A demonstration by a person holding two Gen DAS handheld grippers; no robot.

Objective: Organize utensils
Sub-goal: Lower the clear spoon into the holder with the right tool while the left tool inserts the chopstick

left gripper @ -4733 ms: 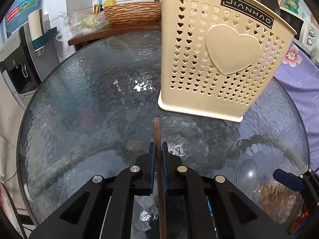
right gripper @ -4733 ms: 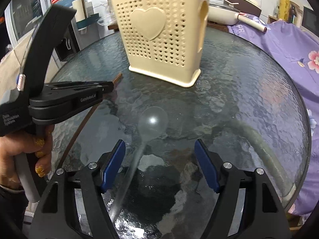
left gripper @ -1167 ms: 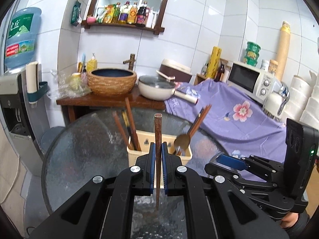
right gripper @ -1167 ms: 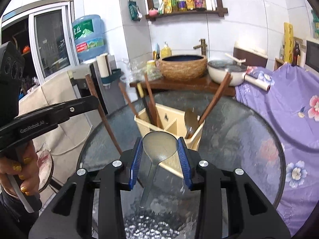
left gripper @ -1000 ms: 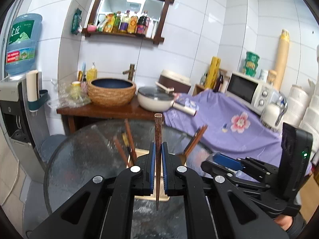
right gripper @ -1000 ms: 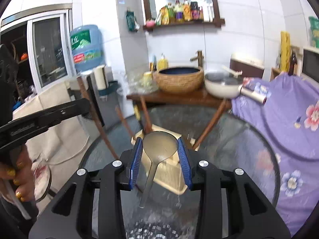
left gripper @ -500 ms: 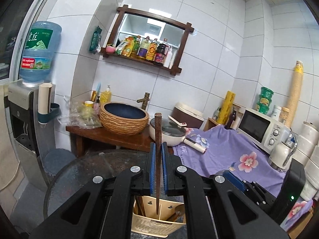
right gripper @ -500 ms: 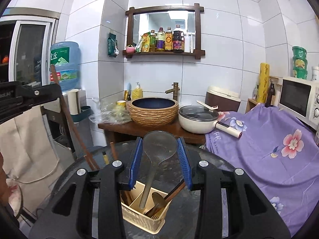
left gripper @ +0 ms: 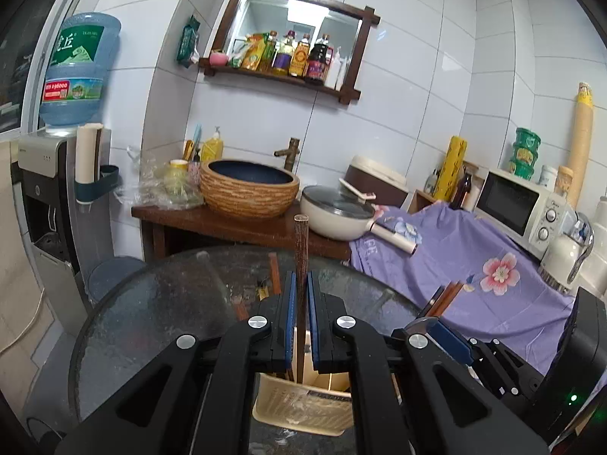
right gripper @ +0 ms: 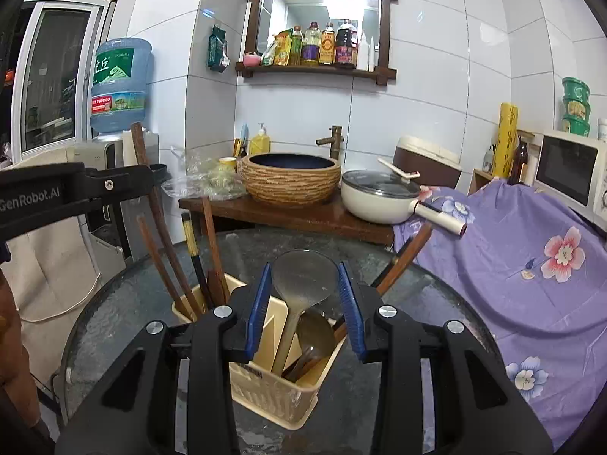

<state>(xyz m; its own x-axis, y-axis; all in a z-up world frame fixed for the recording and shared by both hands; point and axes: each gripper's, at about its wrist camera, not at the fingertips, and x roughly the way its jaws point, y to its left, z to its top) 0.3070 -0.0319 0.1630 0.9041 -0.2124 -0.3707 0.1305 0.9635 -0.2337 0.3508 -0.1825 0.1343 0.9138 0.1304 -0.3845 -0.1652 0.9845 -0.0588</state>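
My left gripper (left gripper: 299, 284) is shut on a dark brown chopstick (left gripper: 301, 242) that stands upright, its lower end down inside the beige utensil holder (left gripper: 299, 409). In the right wrist view the left gripper (right gripper: 146, 182) sits at the left, and its chopstick (right gripper: 159, 227) slants into the holder's left compartment among several other chopsticks. My right gripper (right gripper: 305, 295) is shut on the bowl of a translucent spoon (right gripper: 303, 276). The spoon's handle hangs into the right compartment of the holder (right gripper: 273, 390), beside a wooden spoon (right gripper: 315, 330).
The holder stands on a round glass table (right gripper: 398, 398). Behind it a wooden side table (right gripper: 303, 216) carries a wicker basin (right gripper: 290, 178) and a white pan (right gripper: 379, 197). A purple flowered cloth (right gripper: 531, 265) lies at the right, a water dispenser (left gripper: 49, 189) at the left.
Both grippers have come down over the holder. The chopstick's lower end and the spoon's handle now reach into its compartments. Neither grip has changed.
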